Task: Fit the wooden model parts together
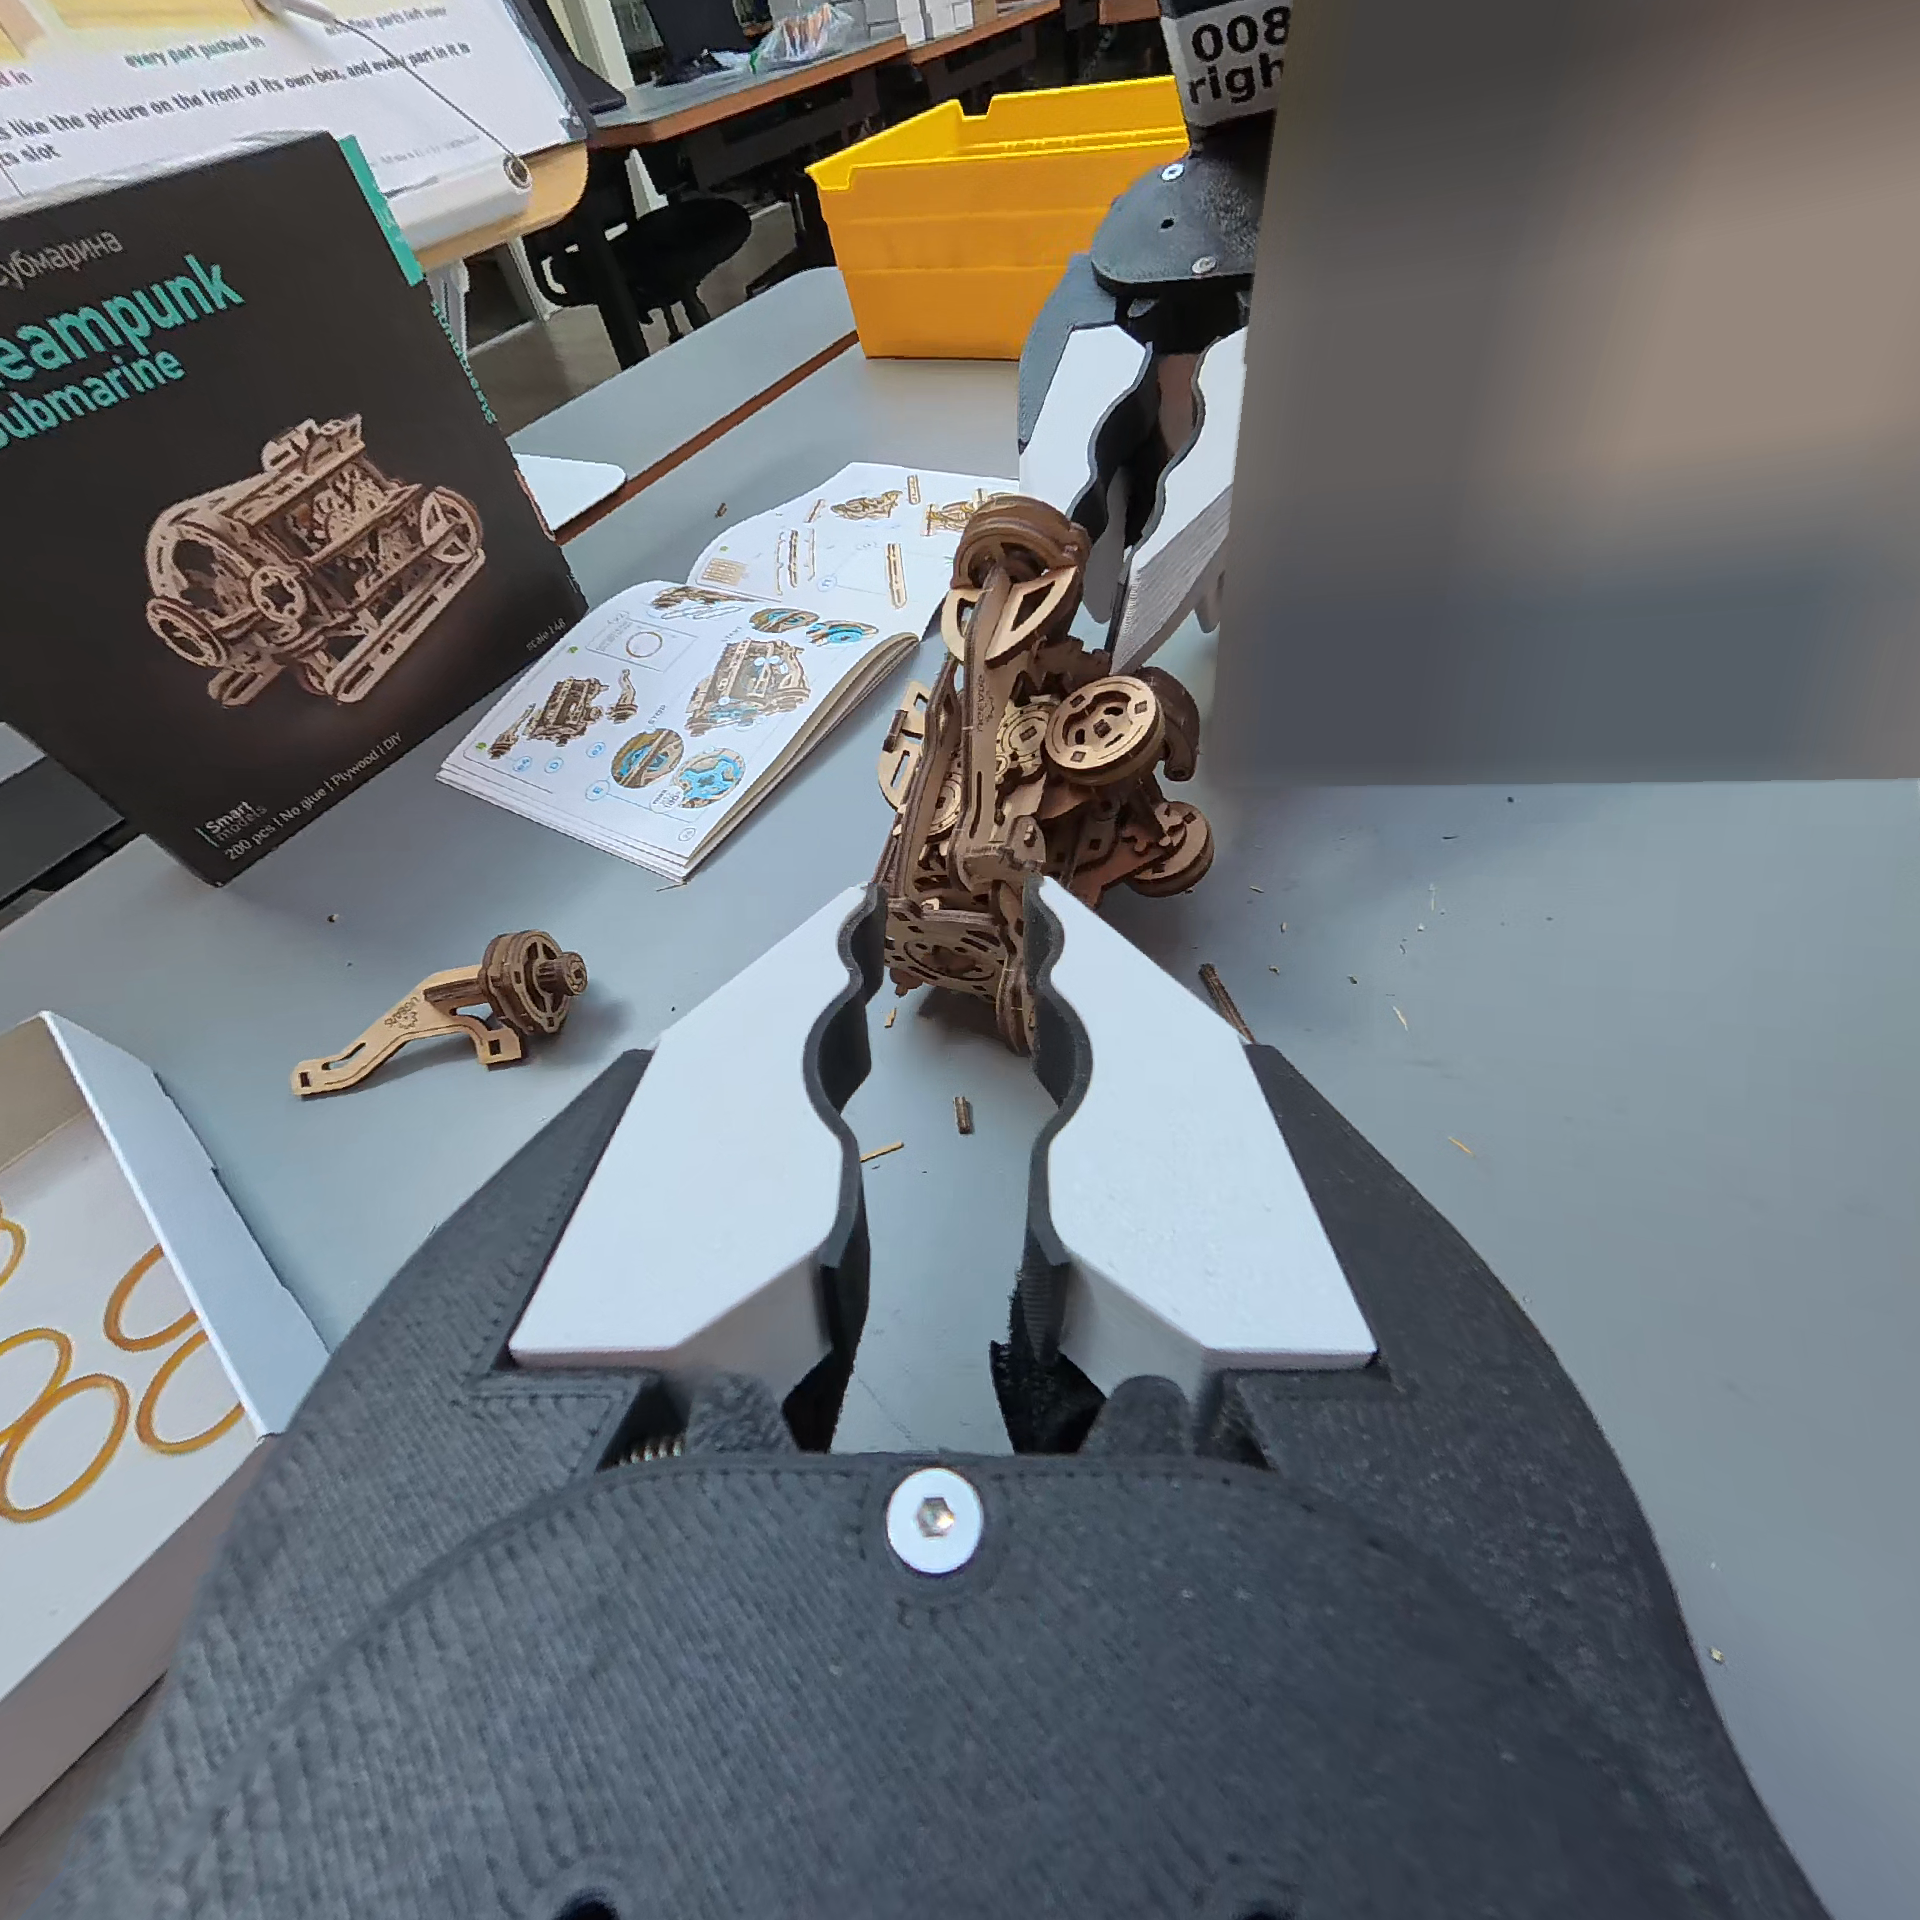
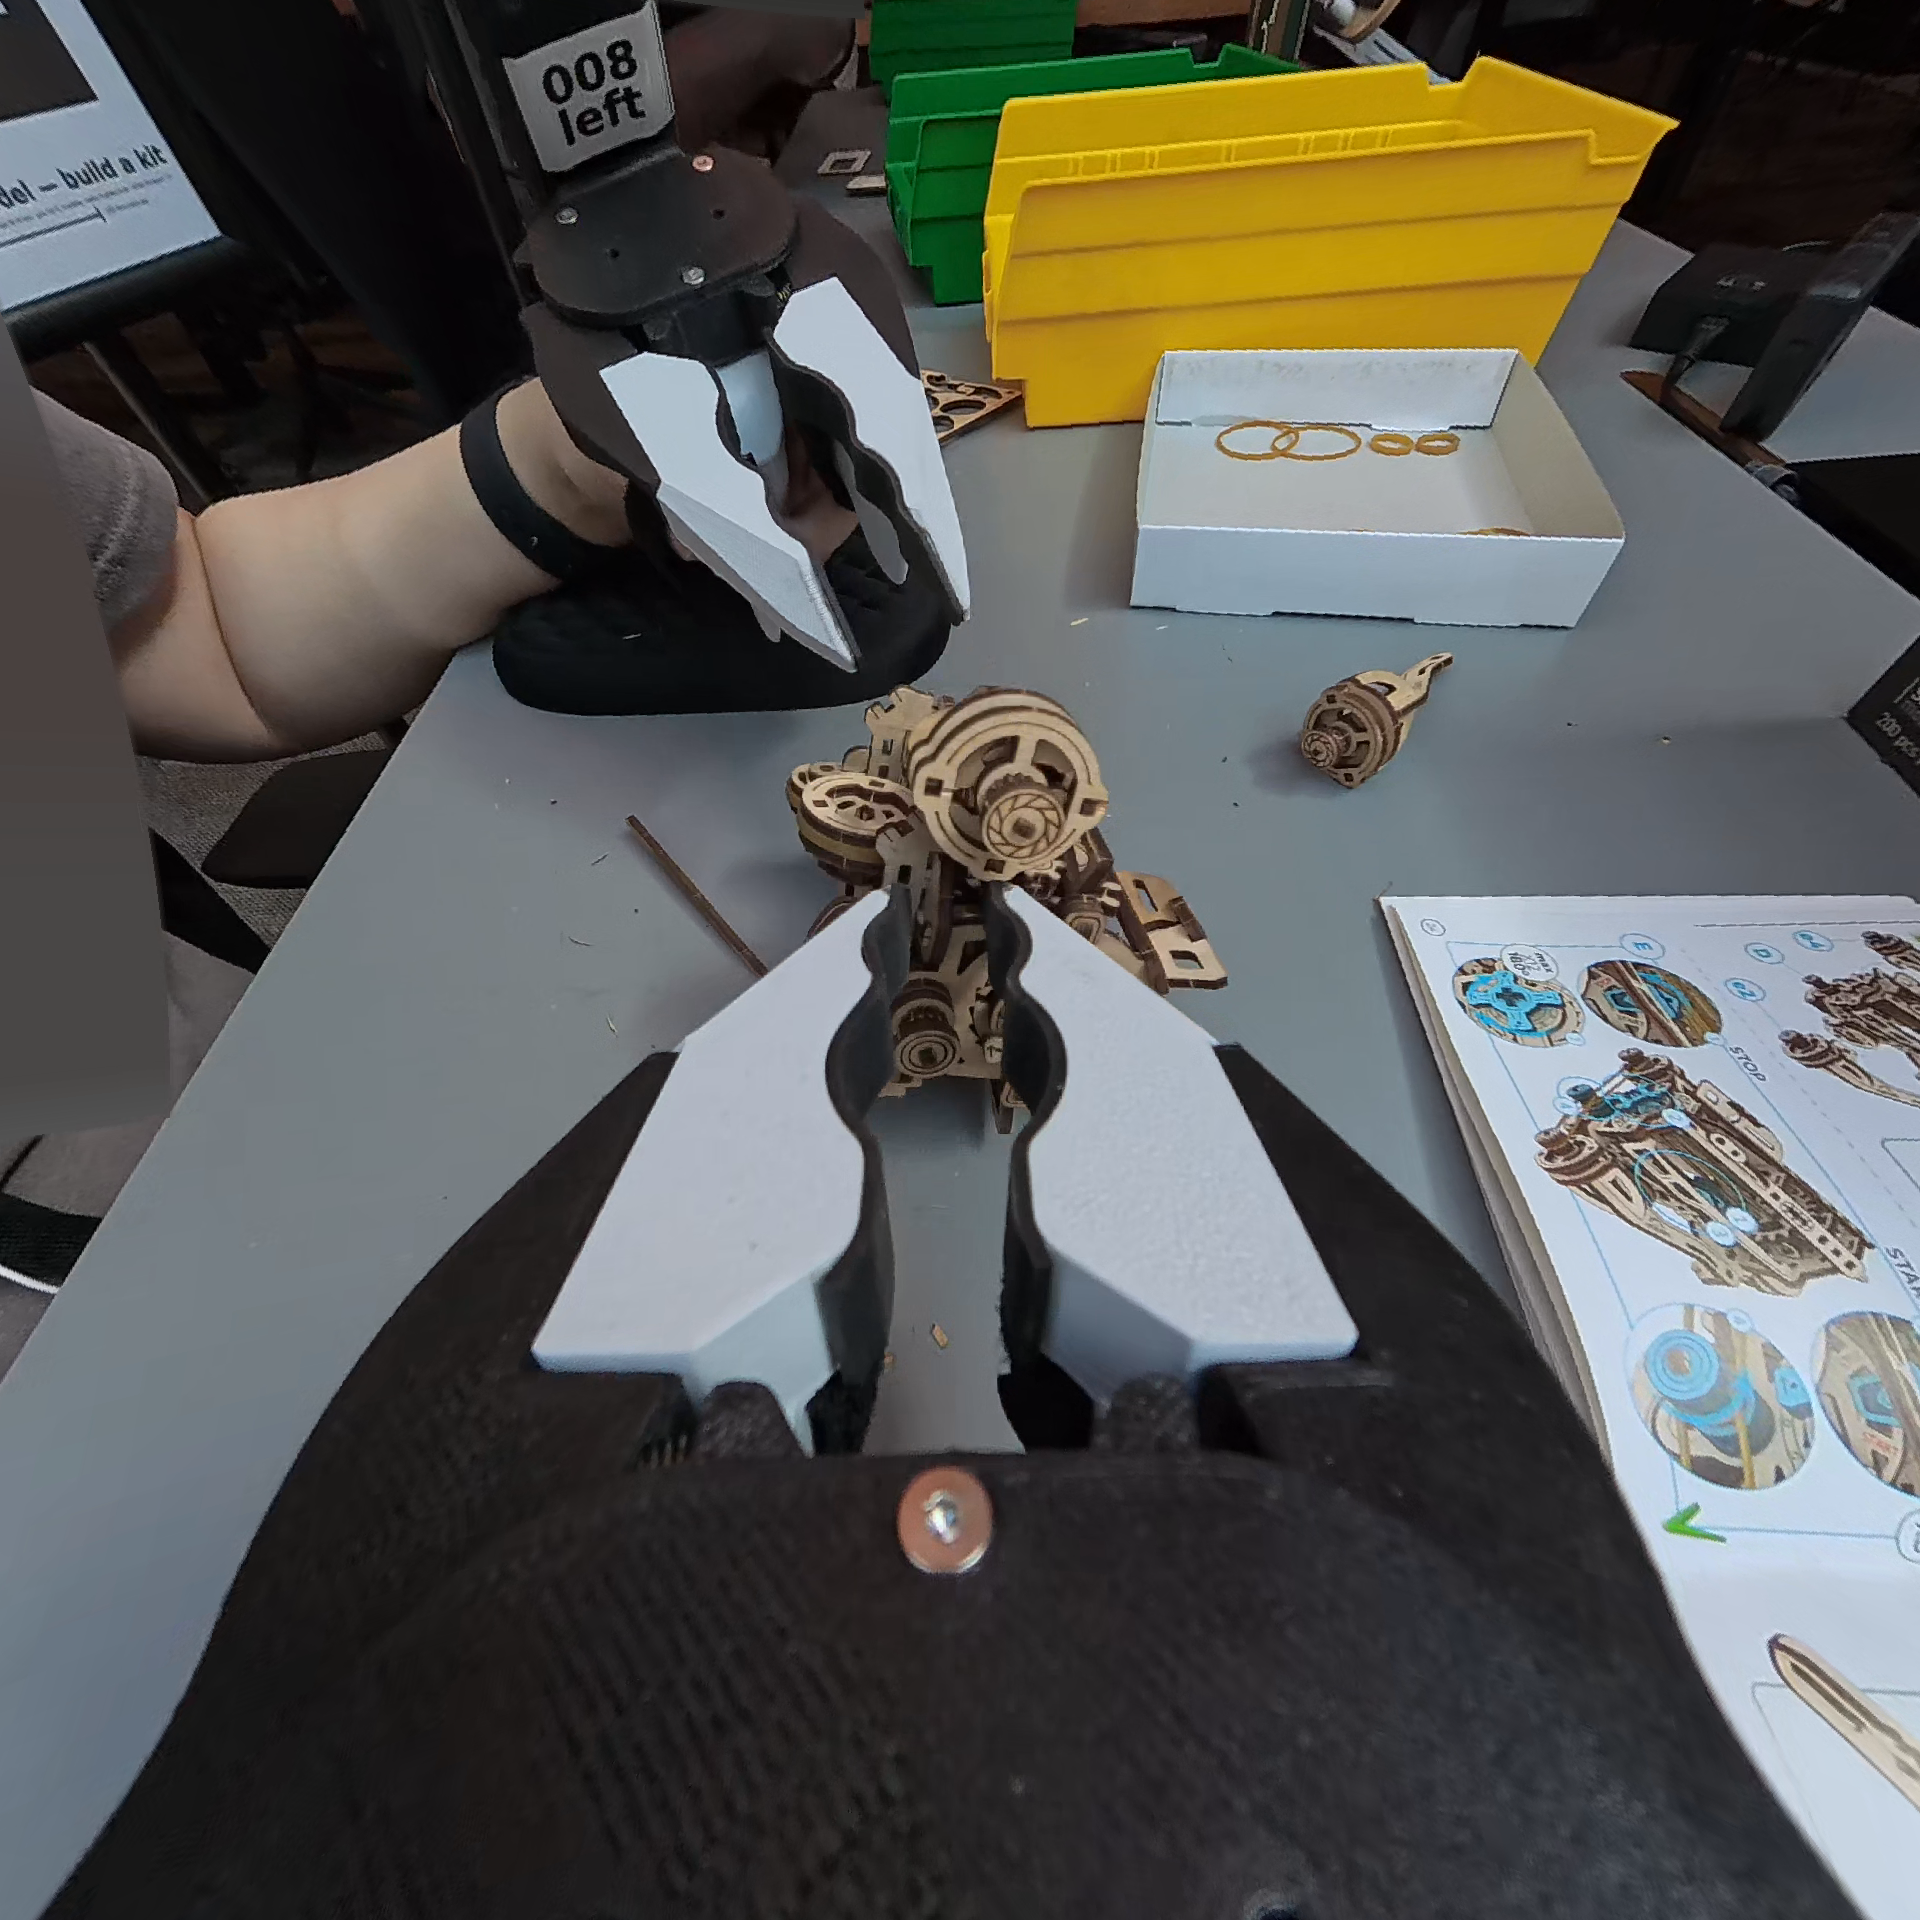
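Note:
The wooden model (image 1: 997,748) stands tilted on end on the grey table (image 1: 1558,1143); its big wheel faces the right wrist view (image 2: 997,790). My right gripper (image 2: 943,909) is shut on the model's upper frame just below that wheel; it also shows in the left wrist view (image 1: 1101,603) at the model's top. My left gripper (image 1: 951,904) is open, and the model's lower end lies between its fingertips. In the right wrist view the left gripper (image 2: 904,639) hangs just behind the model with nothing between its tips. A small loose wooden wheel-and-arm part (image 1: 499,997) lies apart on the table (image 2: 1351,727).
An open instruction booklet (image 1: 675,707) lies beside the model (image 2: 1662,1143). The black kit box (image 1: 239,520) stands behind it. A white tray of rubber bands (image 2: 1371,582), a yellow bin (image 2: 1299,260) and a green bin (image 2: 956,135) stand nearby. A thin wooden stick (image 2: 696,894) lies on the table. A person's forearm (image 2: 343,592) rests at the edge. There is about 8 cm between the tips of the two grippers.

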A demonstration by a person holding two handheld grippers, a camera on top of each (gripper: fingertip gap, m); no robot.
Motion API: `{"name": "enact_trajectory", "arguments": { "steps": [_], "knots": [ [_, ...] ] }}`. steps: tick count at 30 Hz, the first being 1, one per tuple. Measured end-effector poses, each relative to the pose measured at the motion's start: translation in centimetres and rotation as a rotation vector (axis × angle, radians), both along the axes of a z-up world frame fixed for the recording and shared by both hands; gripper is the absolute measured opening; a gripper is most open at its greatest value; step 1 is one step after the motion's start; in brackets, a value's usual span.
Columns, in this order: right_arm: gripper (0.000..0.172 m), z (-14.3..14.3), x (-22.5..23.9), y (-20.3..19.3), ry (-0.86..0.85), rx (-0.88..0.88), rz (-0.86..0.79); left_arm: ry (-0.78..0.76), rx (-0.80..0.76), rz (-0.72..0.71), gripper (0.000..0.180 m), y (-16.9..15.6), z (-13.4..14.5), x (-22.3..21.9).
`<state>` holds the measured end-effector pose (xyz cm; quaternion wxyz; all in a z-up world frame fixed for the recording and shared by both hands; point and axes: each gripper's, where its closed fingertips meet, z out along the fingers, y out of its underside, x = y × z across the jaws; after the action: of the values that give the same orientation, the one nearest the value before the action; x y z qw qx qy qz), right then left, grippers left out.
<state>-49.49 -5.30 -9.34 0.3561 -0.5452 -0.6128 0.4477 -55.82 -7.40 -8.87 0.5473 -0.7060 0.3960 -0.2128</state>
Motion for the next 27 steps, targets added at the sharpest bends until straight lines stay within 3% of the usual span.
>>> {"name": "enact_trajectory", "arguments": {
  "steps": [9, 18, 27],
  "knots": [
    [0.013, -0.1, 0.0, -0.8, 0.011, -0.015, 0.034, 0.045, -0.082, -0.087, 0.041, 0.1, -1.1, 1.0],
    [0.013, -0.1, 0.1, -0.9, 0.015, -0.008, 0.031, 0.132, -0.015, -0.176, 0.023, 0.3, -1.5, 2.2],
    [0.013, -0.1, 0.2, -1.0, 0.013, -0.002, 0.038, 0.123, -0.033, -0.257, 0.02, 0.1, -1.5, 2.5]
  ]
}}
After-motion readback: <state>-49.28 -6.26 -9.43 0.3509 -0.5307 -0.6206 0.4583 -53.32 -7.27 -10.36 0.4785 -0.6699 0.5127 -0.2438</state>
